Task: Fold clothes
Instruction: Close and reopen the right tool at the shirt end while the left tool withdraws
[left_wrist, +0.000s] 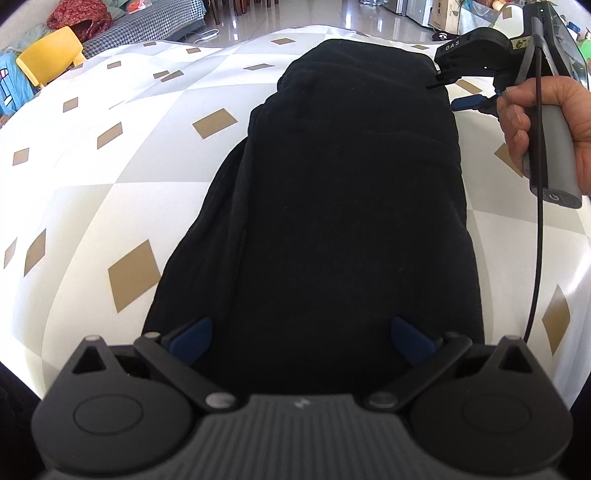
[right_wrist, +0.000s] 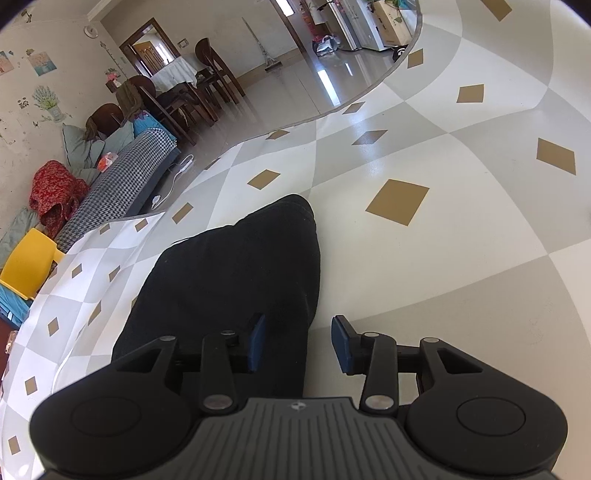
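We see the folded garment (left_wrist: 332, 206) lying lengthwise on the tablecloth (left_wrist: 110, 206), running from the near edge toward the far edge. Our left gripper (left_wrist: 301, 332) sits at the garment's near end, its fingers spread wide over the cloth. Our right gripper (right_wrist: 299, 341), held in our right hand (left_wrist: 546, 118), stands at the garment's far right corner, one finger over the fabric, the other over bare tablecloth beside its edge. Beyond the table's left edge stands a chair (left_wrist: 48, 59), with a sofa (right_wrist: 125, 184) behind it.
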